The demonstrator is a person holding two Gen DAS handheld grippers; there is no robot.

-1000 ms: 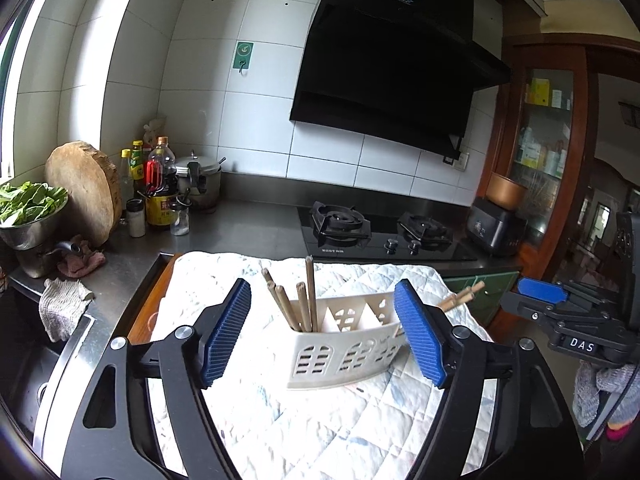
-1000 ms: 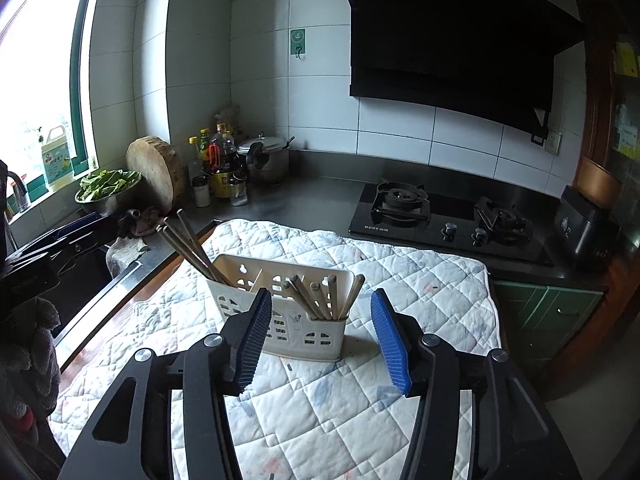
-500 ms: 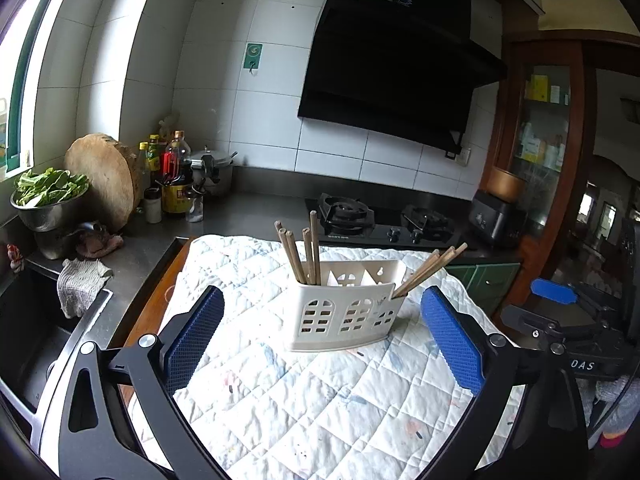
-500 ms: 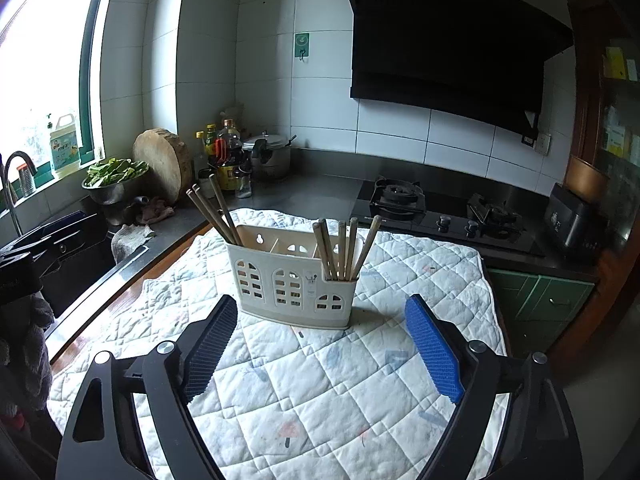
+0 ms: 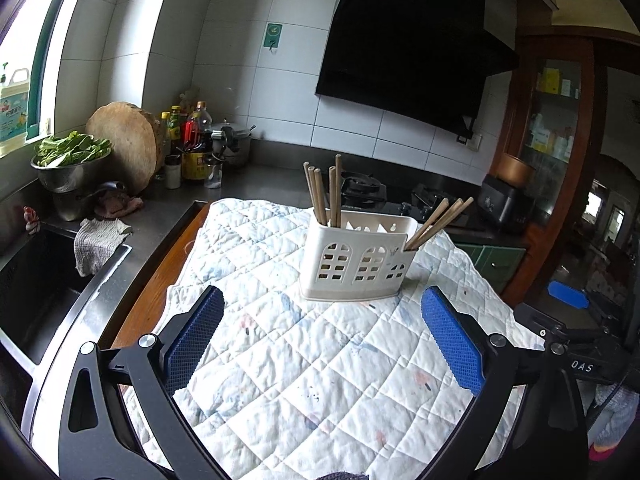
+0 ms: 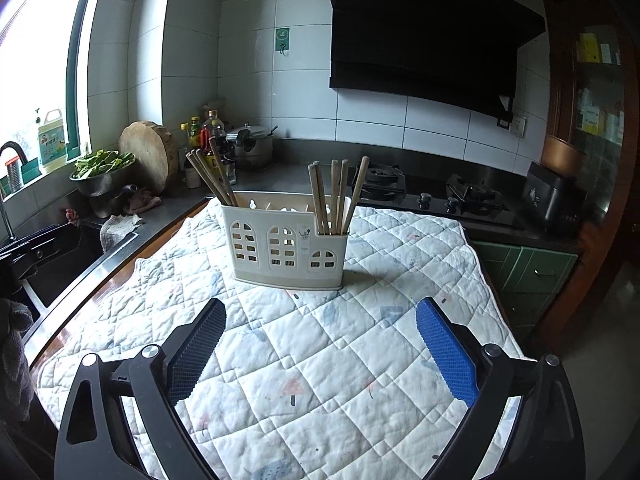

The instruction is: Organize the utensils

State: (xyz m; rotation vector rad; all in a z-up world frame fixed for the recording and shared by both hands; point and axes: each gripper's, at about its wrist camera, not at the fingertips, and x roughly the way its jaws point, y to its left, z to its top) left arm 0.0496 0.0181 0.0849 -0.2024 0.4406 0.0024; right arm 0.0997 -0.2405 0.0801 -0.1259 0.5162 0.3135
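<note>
A white plastic utensil holder [image 5: 356, 264] stands upright on the quilted cloth [image 5: 280, 360]. Several wooden chopsticks [image 5: 326, 192] stand in its left compartment and several more [image 5: 438, 222] lean out of its right one. My left gripper [image 5: 321, 294] is open and empty, just short of the holder. In the right wrist view the same holder [image 6: 288, 248] carries chopsticks at its left end [image 6: 212, 178] and at its right end [image 6: 336, 196]. My right gripper [image 6: 322, 303] hangs in front of it, jaws opening, with nothing between them.
A sink [image 5: 36, 292] lies left of the cloth, with a rag [image 5: 96, 240] on its rim. Behind are a round chopping board [image 5: 124, 144], a bowl of greens [image 5: 70, 160], bottles [image 5: 196, 140], a pot [image 5: 234, 144] and a gas hob [image 6: 432, 196].
Both grippers have drawn back from the holder and sunk lower, and their jaws have spread wide. The holder now stands clear ahead of the fingertips instead of between them.
</note>
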